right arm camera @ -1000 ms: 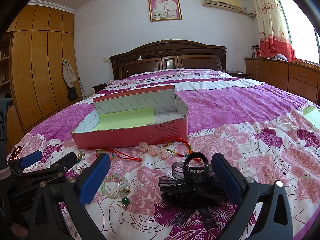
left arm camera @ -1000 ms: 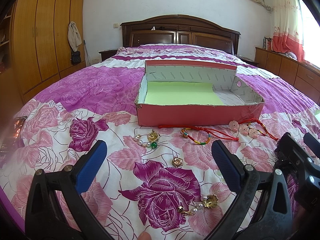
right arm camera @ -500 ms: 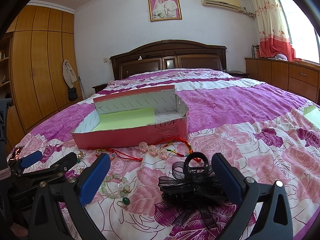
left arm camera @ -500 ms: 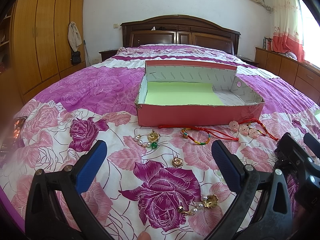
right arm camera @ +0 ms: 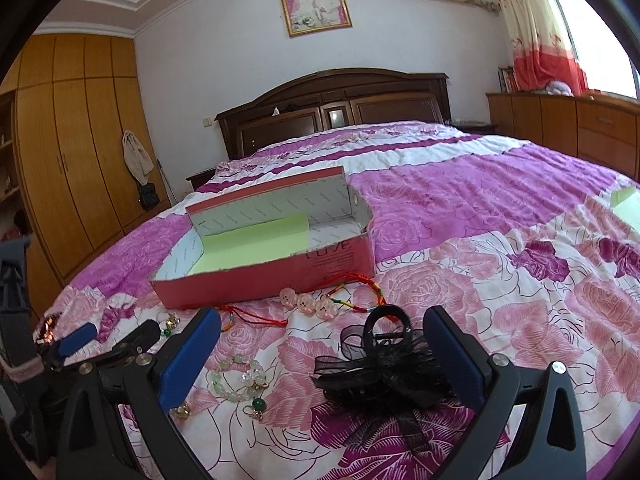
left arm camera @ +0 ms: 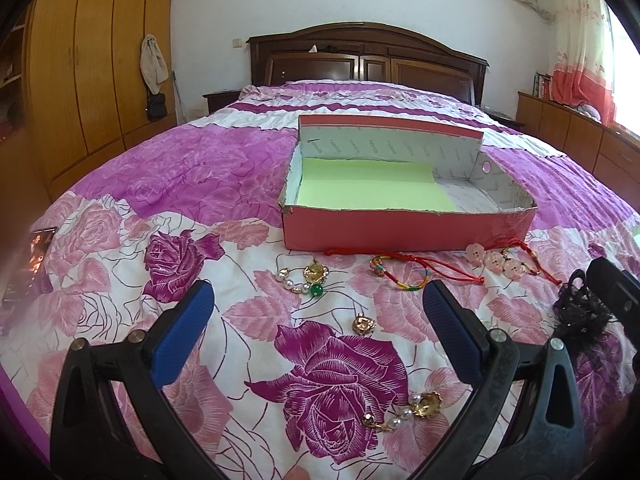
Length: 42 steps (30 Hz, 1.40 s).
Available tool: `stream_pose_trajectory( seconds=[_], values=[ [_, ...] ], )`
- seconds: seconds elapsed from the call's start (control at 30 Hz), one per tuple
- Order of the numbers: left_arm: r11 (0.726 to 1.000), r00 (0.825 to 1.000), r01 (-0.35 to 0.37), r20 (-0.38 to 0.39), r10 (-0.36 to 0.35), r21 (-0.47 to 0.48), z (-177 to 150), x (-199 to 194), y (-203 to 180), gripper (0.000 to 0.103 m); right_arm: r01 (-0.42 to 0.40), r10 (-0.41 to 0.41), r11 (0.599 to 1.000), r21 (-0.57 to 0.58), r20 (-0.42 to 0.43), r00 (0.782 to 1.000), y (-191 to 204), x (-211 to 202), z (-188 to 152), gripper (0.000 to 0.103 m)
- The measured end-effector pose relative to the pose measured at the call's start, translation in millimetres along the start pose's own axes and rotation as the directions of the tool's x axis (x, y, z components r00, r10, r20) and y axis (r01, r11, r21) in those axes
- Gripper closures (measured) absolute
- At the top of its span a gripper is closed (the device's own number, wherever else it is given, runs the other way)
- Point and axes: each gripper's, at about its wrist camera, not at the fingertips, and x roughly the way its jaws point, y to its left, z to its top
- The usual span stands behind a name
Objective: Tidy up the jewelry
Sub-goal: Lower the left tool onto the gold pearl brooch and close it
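i'm looking across the floral bedspread (left arm camera: 120, 248) with both tools low over its near end, and there's plenty of bare quilt left and right of the pink box (left arm camera: 404, 232), which sits open-topped ahead with its front wall facing me. jewelry lies loose just before that wall: a red cord bracelet (left arm camera: 404, 276), pink flower beads (left arm camera: 496, 260), a pearl and green bead piece (left arm camera: 306, 280). my left gripper (left arm camera: 316, 312) hangs level, fingers spread wide around nothing, a small gold ring (left arm camera: 363, 325) lying on the quilt between them. my right gripper (right arm camera: 320, 340) is also splayed wide, the black hair clip (right arm camera: 384, 364) on the bed between its pads, a pale green bead bracelet (right arm camera: 236, 376) beside the left pad.
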Motion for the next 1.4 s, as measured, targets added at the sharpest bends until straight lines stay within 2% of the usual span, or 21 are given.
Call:
stream_pose_trajectory(
  seconds=[0.23, 0.4, 0.47, 0.6, 0.73, 0.83, 0.93, 1.03, 1.23, 1.4],
  values=[
    [0.998, 0.994, 0.045, -0.094, -0.048, -0.032, 11, 12, 10, 0.007, 0.008, -0.004, 0.998, 0.066, -0.060, 0.998, -12, 2, 11, 0.000],
    [0.996, 0.985, 0.076, -0.154, -0.081, -0.040, 14, 22, 14, 0.016, 0.000, 0.009, 0.996, 0.092, -0.104, 0.994, -19, 8, 14, 0.000],
    [0.995, 0.980, 0.088, -0.176, -0.093, -0.035, 16, 26, 14, 0.021, -0.006, 0.018, 0.995, 0.100, -0.117, 0.993, -21, 10, 14, 0.000],
    [0.995, 0.966, 0.100, -0.238, -0.104, -0.029, 19, 41, 14, 0.040, -0.017, 0.033, 0.993, 0.115, -0.141, 0.989, -24, 16, 13, 0.000],
    [0.991, 0.938, 0.125, -0.320, -0.133, -0.043, 19, 61, 16, 0.058, -0.020, 0.042, 0.991, 0.133, -0.165, 0.985, -28, 22, 11, 0.000],
    [0.989, 0.916, 0.147, -0.374, -0.145, -0.024, 20, 74, 13, 0.066, -0.019, 0.045, 0.989, 0.145, -0.176, 0.983, -30, 27, 9, 0.000],
    [0.989, 0.906, 0.150, -0.399, -0.140, -0.007, 20, 84, 9, 0.077, -0.017, 0.046, 0.988, 0.154, -0.187, 0.981, -31, 30, 8, 0.000],
    [0.989, 0.911, 0.148, -0.391, -0.134, 0.006, 21, 89, 8, 0.082, -0.016, 0.046, 0.988, 0.155, -0.195, 0.980, -32, 32, 7, 0.000],
    [0.988, 0.913, 0.156, -0.381, -0.148, -0.010, 24, 89, 13, 0.084, -0.015, 0.048, 0.988, 0.156, -0.206, 0.977, -33, 35, 6, 0.000],
    [0.990, 0.930, 0.140, -0.338, -0.141, -0.028, 28, 77, 22, 0.084, -0.016, 0.048, 0.988, 0.156, -0.206, 0.977, -33, 35, 6, 0.000]
  ],
)
